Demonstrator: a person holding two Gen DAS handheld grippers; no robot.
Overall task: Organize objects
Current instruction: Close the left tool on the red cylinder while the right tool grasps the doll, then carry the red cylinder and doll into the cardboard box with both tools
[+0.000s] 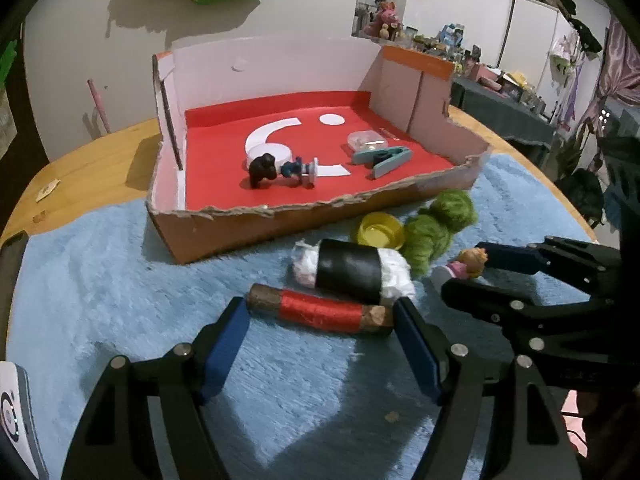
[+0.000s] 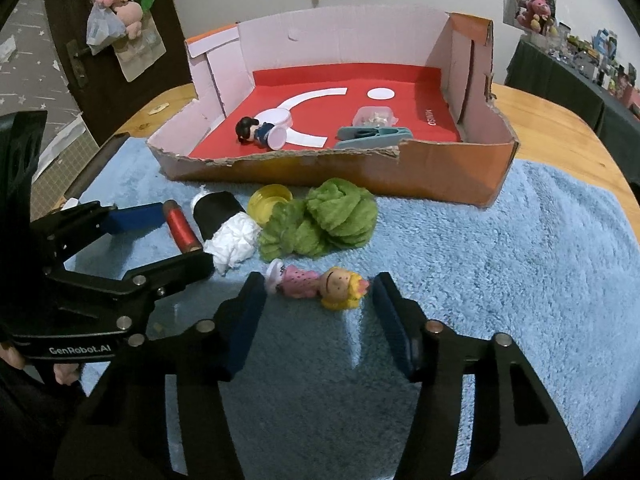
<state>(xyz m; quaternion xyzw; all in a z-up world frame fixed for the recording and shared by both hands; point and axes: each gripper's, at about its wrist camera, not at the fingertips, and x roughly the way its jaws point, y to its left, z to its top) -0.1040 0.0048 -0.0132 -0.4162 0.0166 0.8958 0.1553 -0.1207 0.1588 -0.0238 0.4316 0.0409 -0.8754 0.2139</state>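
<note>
Left gripper (image 1: 320,312) sits low on the blue fuzzy mat (image 1: 120,300), jaws spread, blue pads bracketing the red thread spool (image 1: 320,312). Spool lies crosswise between the fingertips; right pad looks touching its brown end, left pad right at the other end, contact there unclear. No firm clamp visible.

Right gripper (image 2: 318,286) also low on the mat, jaws spread around the small doll (image 2: 320,286) in a pink dress with yellow hair, lying on its side. Both pads stand just off the doll's ends, head end near the right pad, feet end near the left pad; no clear press.

Just beyond the left gripper's tips: black roll stuffed with white paper (image 1: 352,274), on its side, nearly touching the spool. Past that, yellow cap (image 1: 378,232) and green yarn bundle (image 1: 440,224), side by side, both close to the box front.

Cardboard box (image 1: 240,232) sits ahead of both grippers, torn front edge, red floor. Inside: dark-haired figurine (image 1: 280,168) lying down beside a white lid (image 2: 276,118), teal clip (image 1: 382,158) to the right, clear small container (image 1: 366,140) just behind the clip.

Grippers are side by side, right one's tips close to the left one's right finger. A hand (image 2: 64,372) shows at the left gripper's handle in the right wrist view.
</note>
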